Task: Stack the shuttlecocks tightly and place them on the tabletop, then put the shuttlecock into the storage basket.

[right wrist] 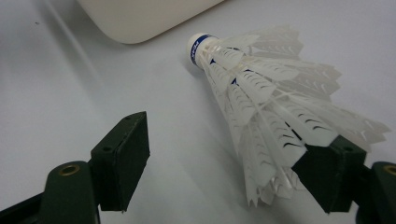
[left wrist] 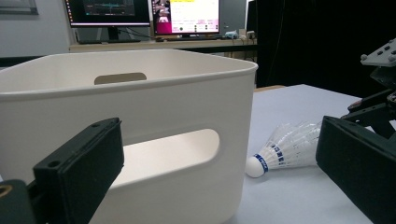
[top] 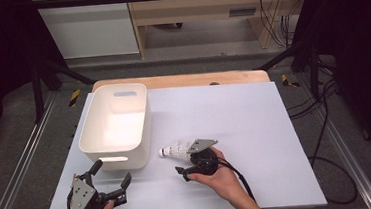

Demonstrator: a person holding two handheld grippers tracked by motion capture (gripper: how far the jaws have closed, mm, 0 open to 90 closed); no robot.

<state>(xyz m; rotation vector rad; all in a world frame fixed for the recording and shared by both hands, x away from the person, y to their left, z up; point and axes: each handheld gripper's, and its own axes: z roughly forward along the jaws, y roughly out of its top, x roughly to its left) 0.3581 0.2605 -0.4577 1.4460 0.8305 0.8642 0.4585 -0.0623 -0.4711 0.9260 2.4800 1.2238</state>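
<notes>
I see the white table [top: 255, 129] first, and on its left part a white bin [top: 115, 125] with handle slots; I hold the left gripper [top: 111, 174] near the bin's front wall, jaws spread wide, nothing between them; the right gripper [top: 184, 164] is also released, one jaw beside the feathers; the shuttlecock [top: 174, 150] lies just right of the bin, and I cannot read the print on its blue band [right wrist: 201, 45].
</notes>
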